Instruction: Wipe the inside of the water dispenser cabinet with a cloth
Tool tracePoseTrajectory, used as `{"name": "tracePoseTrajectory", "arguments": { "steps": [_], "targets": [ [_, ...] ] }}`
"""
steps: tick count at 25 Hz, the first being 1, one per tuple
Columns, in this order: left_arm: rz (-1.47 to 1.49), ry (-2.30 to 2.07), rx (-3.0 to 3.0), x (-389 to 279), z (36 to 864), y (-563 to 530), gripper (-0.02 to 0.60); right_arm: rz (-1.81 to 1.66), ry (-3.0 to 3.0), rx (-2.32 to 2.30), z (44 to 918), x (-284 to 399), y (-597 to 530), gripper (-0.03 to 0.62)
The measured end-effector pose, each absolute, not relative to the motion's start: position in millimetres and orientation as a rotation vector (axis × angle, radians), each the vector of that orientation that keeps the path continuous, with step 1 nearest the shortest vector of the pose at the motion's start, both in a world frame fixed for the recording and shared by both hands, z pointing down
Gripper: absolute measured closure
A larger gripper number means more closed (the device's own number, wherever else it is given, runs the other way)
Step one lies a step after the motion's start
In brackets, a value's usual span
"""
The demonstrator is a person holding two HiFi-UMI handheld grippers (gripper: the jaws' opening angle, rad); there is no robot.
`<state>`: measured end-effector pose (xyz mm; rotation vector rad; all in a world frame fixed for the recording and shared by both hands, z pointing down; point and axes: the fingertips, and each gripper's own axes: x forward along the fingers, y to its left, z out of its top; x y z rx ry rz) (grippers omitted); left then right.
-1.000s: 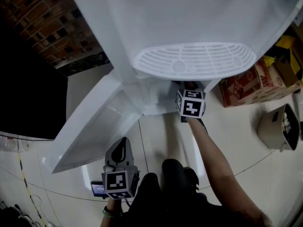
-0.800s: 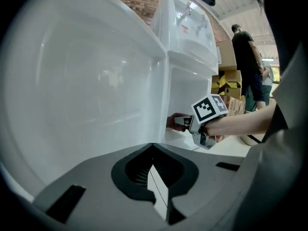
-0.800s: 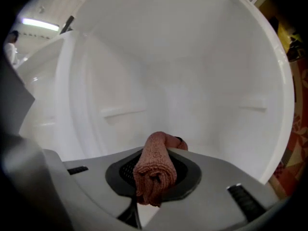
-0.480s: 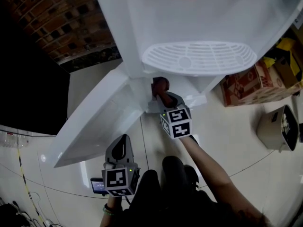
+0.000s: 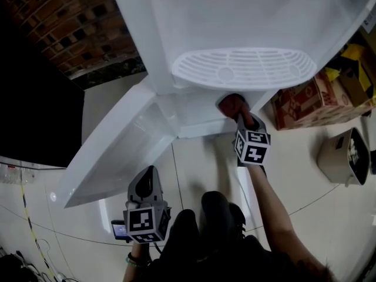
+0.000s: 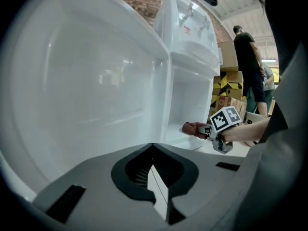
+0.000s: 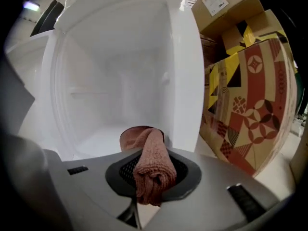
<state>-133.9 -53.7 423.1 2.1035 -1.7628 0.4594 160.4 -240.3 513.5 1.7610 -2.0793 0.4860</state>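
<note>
- The grey plastic left claw [image 6: 154, 179] is low and close to the person, well away from the work. Its jaws are pressed together with nothing between them.
- It points at the open white cabinet door [image 5: 117, 151], which swings out to the left.
- The grey plastic right claw [image 7: 149, 179] squeezes a brownish-pink fluffy cloth [image 7: 144, 143]. The cloth is bunched up and pokes out in front of the jaws.
- The cloth sits low at the front of the white plastic water dispenser cabinet [image 7: 120, 76], near its right wall. I cannot tell if it touches the bottom.
- This looks like wiping the cabinet's bottom. To do it well, hold the cloth tight and press its soft end down flat. Slide it slowly toward the back and into the corners, so only the cloth rubs the plastic, not the hard jaws.
- Farther off, patterned cardboard boxes [image 7: 240, 71] stand just beside the cabinet on the right.
</note>
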Motion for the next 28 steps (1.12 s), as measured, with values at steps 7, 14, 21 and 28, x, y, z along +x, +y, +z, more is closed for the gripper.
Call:
{"name": "tracePoseTrajectory", "arguments": {
  "steps": [7, 14, 21, 28],
  "targets": [
    [0.486, -1.760, 2.106, -132, 425, -50, 0.592, 0.490, -2.334, 1.719, 457, 117, -249, 0.519],
    [0.497, -1.766, 2.098, -132, 424, -50, 0.592, 0.182, -2.903, 1.434, 299, 25, -242, 0.519],
    [0.510, -1.753, 2.109, -128, 425, -49, 0.592, 0.171, -2.957, 1.244, 313, -6, -224, 0.519],
    [0.508, -1.754, 2.094, -133, 430, -48, 0.592, 0.470, -2.751, 1.095, 436, -20, -211, 0.517]
  ]
}}
